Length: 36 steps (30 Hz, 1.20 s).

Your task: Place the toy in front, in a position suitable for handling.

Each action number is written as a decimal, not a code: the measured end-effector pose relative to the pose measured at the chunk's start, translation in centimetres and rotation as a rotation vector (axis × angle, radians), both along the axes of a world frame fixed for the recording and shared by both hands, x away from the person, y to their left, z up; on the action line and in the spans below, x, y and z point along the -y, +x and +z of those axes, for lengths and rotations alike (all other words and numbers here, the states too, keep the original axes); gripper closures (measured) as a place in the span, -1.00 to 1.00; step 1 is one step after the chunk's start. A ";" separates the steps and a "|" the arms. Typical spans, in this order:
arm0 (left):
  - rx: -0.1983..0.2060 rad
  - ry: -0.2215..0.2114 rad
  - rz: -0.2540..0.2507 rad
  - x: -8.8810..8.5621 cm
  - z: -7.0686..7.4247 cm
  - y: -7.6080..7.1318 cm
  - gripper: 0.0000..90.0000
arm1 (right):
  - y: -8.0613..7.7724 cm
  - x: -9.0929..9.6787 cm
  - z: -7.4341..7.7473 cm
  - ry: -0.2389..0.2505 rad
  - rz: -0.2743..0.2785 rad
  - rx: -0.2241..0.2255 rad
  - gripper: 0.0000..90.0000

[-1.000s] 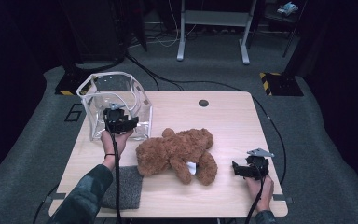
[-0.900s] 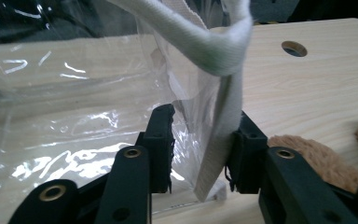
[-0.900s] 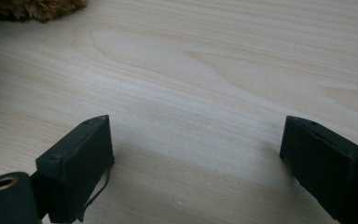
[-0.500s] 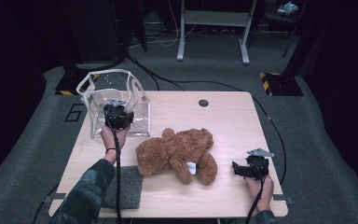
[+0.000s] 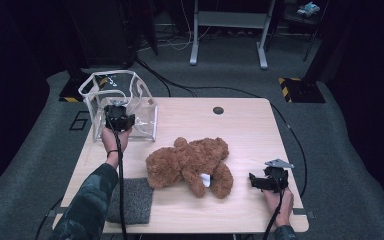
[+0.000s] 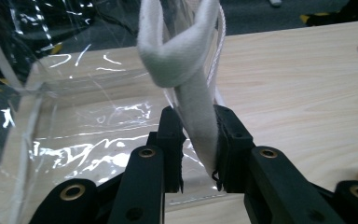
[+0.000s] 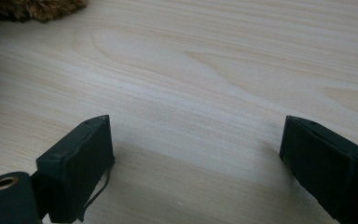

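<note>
Teddy bear beside grey mat

The clear plastic bag with white fabric handles stands at the far left corner of the light wooden table, and the left gripper sits at its near side with one white fabric handle strap between its jaws. The brown plush teddy bear lies in the middle of the table, nearer the person than the bag and to its right, with the grey felt pad at the near left edge, just left of the bear. The right gripper rests near the near right corner, to the right of the bear and apart from it, and a small round dark hole lies in the tabletop behind the bear, towards the far edge.
</note>
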<state>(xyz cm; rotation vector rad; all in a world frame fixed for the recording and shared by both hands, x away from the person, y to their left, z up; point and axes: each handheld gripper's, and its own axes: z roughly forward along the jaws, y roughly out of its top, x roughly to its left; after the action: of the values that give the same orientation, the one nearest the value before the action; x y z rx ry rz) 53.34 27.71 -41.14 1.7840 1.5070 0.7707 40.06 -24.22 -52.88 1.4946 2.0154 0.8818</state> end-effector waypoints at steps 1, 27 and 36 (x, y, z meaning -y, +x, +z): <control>-0.006 -0.022 0.007 -0.1 0.0 0.2 0.64 | 0.0 0.0 0.0 0.000 0.000 0.001 -0.80; -0.063 -0.096 -0.019 -1.8 0.5 -0.1 -0.16 | 0.0 0.0 0.0 0.000 -0.002 -0.001 -0.80; -0.094 -0.148 -0.102 -2.9 0.4 -2.9 -0.42 | -0.1 0.2 0.1 0.003 -0.008 -0.006 -0.79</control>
<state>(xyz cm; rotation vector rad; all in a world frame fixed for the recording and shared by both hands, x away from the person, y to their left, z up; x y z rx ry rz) 50.45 30.60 -40.78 1.7910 1.4803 0.5187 39.96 -24.45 -52.82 1.5071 2.0121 0.8790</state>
